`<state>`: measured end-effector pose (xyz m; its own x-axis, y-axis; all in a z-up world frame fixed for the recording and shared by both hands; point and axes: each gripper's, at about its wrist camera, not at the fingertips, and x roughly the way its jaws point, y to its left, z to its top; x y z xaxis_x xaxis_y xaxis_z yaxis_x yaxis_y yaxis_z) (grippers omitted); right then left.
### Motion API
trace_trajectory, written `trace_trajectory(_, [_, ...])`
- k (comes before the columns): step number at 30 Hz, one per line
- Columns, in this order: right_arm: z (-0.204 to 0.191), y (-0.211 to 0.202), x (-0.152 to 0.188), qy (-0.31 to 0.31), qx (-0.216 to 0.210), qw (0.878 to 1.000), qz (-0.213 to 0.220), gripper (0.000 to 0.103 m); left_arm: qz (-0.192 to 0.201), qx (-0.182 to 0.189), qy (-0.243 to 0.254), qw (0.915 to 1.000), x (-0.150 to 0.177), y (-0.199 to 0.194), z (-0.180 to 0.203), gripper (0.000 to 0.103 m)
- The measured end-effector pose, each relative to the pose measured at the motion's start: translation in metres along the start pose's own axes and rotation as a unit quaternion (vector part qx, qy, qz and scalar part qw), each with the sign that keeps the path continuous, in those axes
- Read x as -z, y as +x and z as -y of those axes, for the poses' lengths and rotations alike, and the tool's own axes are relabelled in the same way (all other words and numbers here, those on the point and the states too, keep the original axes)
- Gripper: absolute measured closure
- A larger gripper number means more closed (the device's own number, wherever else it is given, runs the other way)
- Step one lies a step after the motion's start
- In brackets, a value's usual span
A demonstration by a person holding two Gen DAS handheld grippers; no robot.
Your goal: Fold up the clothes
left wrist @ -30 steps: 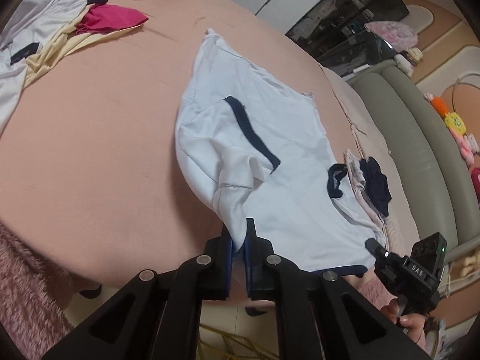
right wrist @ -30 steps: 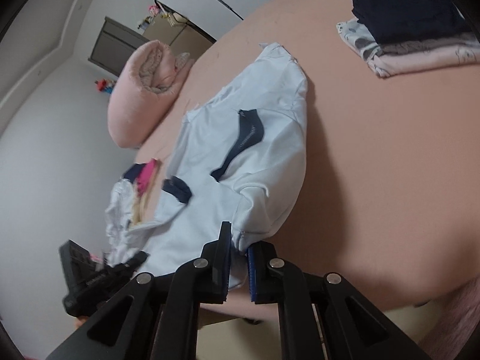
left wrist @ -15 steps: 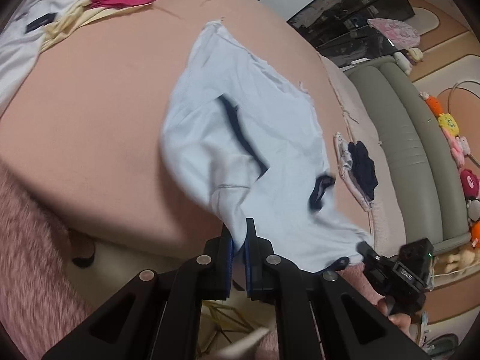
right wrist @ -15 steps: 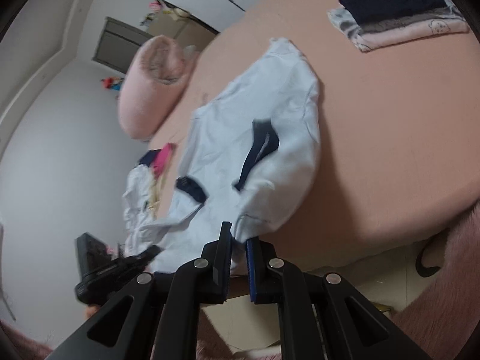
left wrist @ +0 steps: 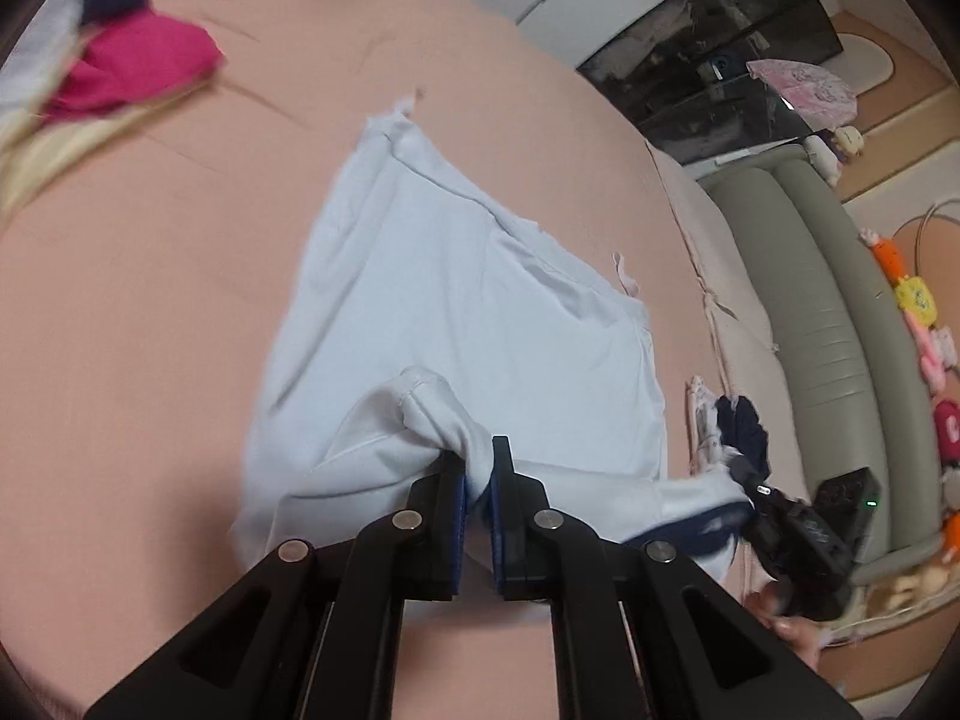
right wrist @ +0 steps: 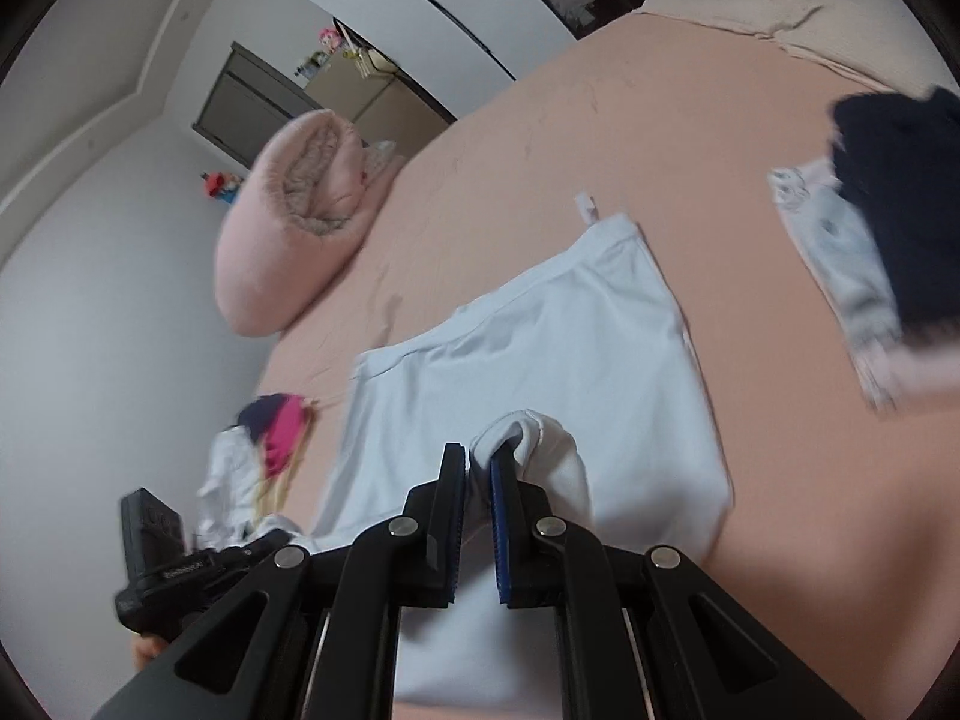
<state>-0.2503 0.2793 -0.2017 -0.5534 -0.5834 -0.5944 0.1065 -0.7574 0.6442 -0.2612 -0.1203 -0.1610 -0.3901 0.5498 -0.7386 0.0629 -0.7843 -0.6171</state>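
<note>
Motion blur smears the pile of clothes at the far corner and the folded stack, and your hand under each gripper is cut off by the frame. Your left gripper is clamped on a bunched fold of the white shirt, and your right gripper is pinched shut on another bunch of its hem. The shirt is thin, smooth knit with navy trim, lying mostly flat on the peach bed sheet.
</note>
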Motion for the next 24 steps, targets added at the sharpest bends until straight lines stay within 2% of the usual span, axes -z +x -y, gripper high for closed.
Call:
trace_trajectory(2, [0.01,0.028,-0.007,-0.006,0.027,1.0,-0.015,0.096,-0.042,0.002,-0.03,0.9987,-0.015,0.028,-0.016,0.095])
trace_trajectory(4, [0.026,0.047,-0.007,0.032,0.015,0.999,-0.039,0.096,-0.056,0.002,-0.039,0.9977,-0.024,0.038,-0.023,0.093])
trace_trajectory(6, [0.034,0.045,-0.008,0.059,-0.012,0.998,-0.032,0.095,-0.034,0.011,-0.024,0.9991,-0.031,0.029,-0.019,0.088])
trace_trajectory(8, [0.034,0.033,-0.016,0.058,-0.033,0.998,0.0,0.095,-0.006,0.016,-0.002,0.9998,-0.037,0.015,-0.012,0.083])
trace_trajectory(9, [0.032,0.027,-0.02,0.051,-0.028,0.998,0.017,0.095,0.009,0.019,0.009,0.9997,-0.04,0.008,-0.008,0.078])
trace_trajectory(10, [0.029,0.021,-0.025,0.043,-0.023,0.998,0.034,0.095,0.023,0.021,0.019,0.9993,-0.043,0.001,-0.005,0.068])
trace_trajectory(11, [0.026,0.015,-0.03,0.036,-0.003,0.998,0.043,0.094,0.035,0.02,0.032,0.9987,-0.045,-0.005,-0.001,0.063])
trace_trajectory(12, [0.025,0.01,-0.032,0.028,0.017,0.999,0.044,0.093,0.041,0.007,0.05,0.9979,-0.042,-0.007,0.004,0.055])
trace_trajectory(13, [0.024,0.005,-0.034,0.02,0.036,0.998,0.045,0.093,0.05,-0.009,0.076,0.9958,-0.039,-0.009,0.009,0.052])
trace_trajectory(15, [0.02,0.001,-0.03,0.004,0.049,0.998,0.036,0.093,0.055,-0.056,0.127,0.9888,-0.037,0.0,0.018,0.052])
trace_trajectory(18, [0.007,0.009,-0.021,-0.042,0.063,0.997,0.013,0.093,0.027,-0.108,0.183,0.9768,-0.049,0.029,0.024,0.052])
trace_trajectory(20, [-0.004,0.02,-0.014,-0.081,0.071,0.994,-0.005,0.093,0.015,-0.119,0.201,0.9722,-0.057,0.038,0.031,0.052])
trace_trajectory(22, [-0.005,0.027,-0.009,-0.091,0.089,0.992,-0.011,0.093,0.038,-0.123,0.223,0.9663,-0.065,0.031,0.04,0.052])
trace_trajectory(23, [-0.001,0.029,-0.012,-0.074,0.088,0.993,-0.014,0.093,0.042,-0.136,0.229,0.963,-0.07,0.026,0.042,0.052])
trace_trajectory(24, [0.004,0.03,-0.02,-0.048,0.083,0.995,-0.02,0.093,0.041,-0.142,0.218,0.9645,-0.074,0.018,0.04,0.052])
